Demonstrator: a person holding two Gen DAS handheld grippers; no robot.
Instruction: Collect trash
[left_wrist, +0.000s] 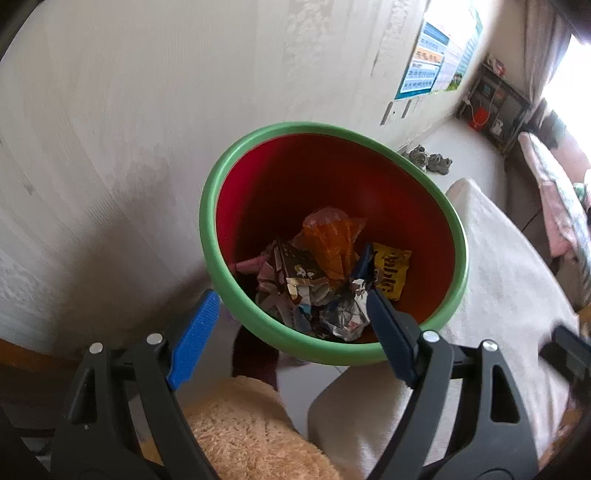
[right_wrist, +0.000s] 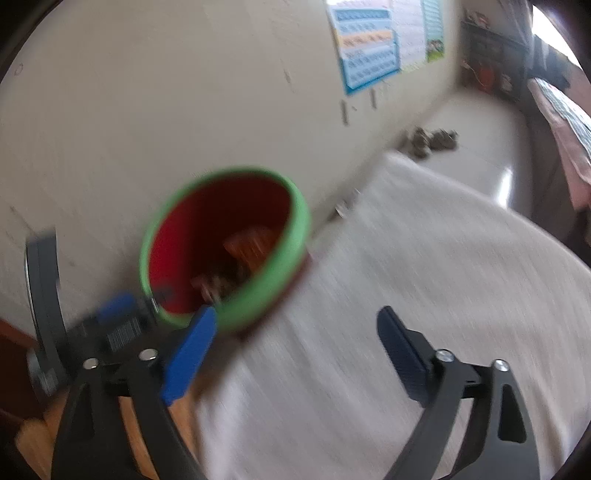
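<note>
Hovering left gripper (left_wrist: 290, 299) over bin (left_wrist: 236, 162).

Black gripper (left_wrist: 290, 299) frames, blue ribbed pads (left_wrist: 194, 338), silver screws.

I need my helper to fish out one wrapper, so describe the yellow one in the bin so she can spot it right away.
Look by the white wall for the trash bin with a green rim and red inside. On the right of the trash heap at its bottom lies the yellow wrapper, beside an orange plastic bag. It alone is bright yellow with dark lettering.
</note>
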